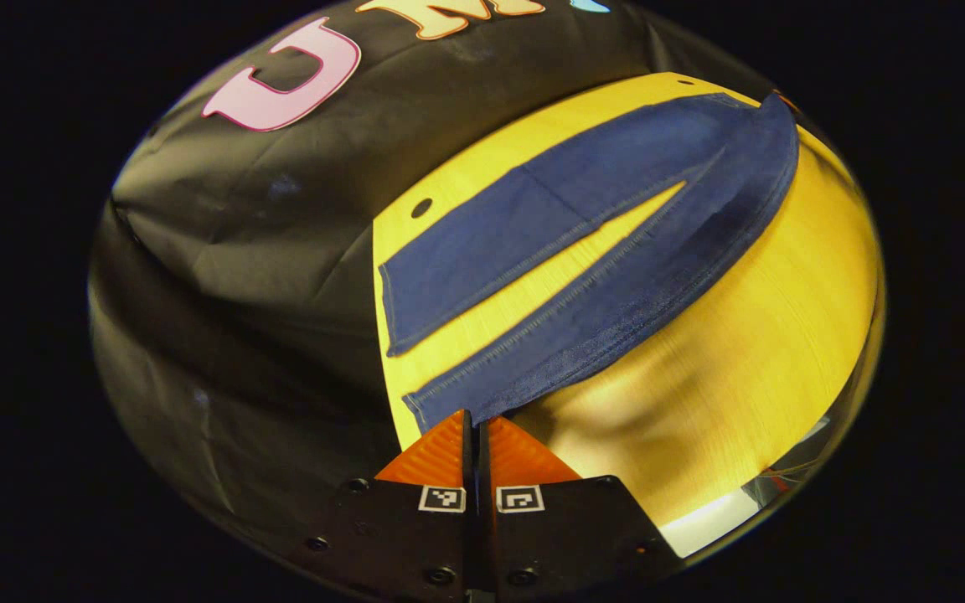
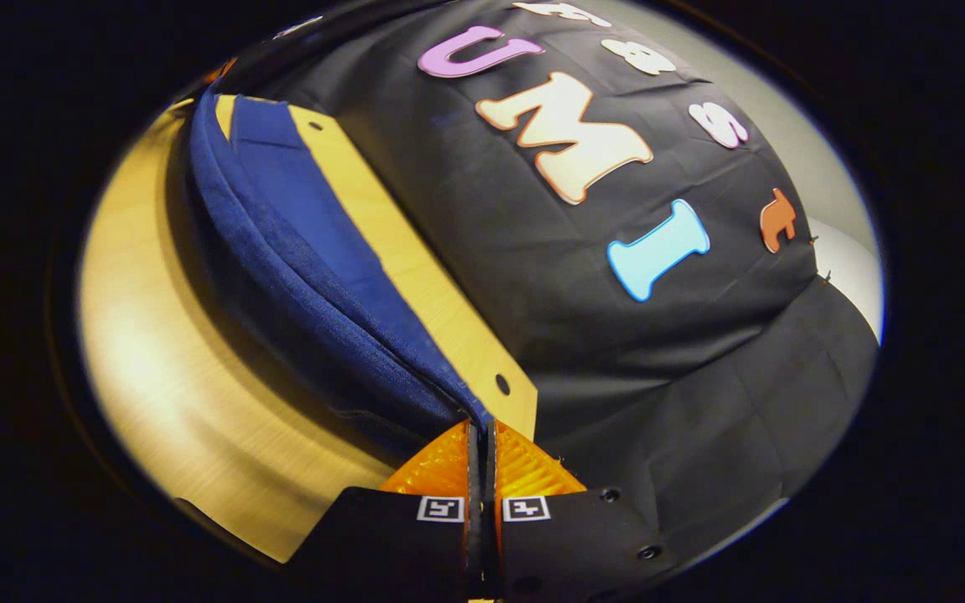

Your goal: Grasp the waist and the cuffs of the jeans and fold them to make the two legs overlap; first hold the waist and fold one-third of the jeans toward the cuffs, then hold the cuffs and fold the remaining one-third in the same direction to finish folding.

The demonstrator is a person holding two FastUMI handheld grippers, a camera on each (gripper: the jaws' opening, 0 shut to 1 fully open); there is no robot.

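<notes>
Now we keep both corners level: the left hand-held gripper (image 1: 476, 419) is clamped on the dark blue denim jeans (image 1: 616, 251), the right hand-held gripper (image 2: 481, 427) likewise, just ahead on the yellow wooden counter (image 1: 767, 352).

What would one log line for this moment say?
left gripper: shut on jeans cuff | right gripper: shut on jeans | table

Jeans (image 1: 616, 251) on the table (image 1: 742, 360)
Legs lie spread apart, reaching the table's far edge; the booth wall (image 1: 239, 251) stands behind it.
</notes>
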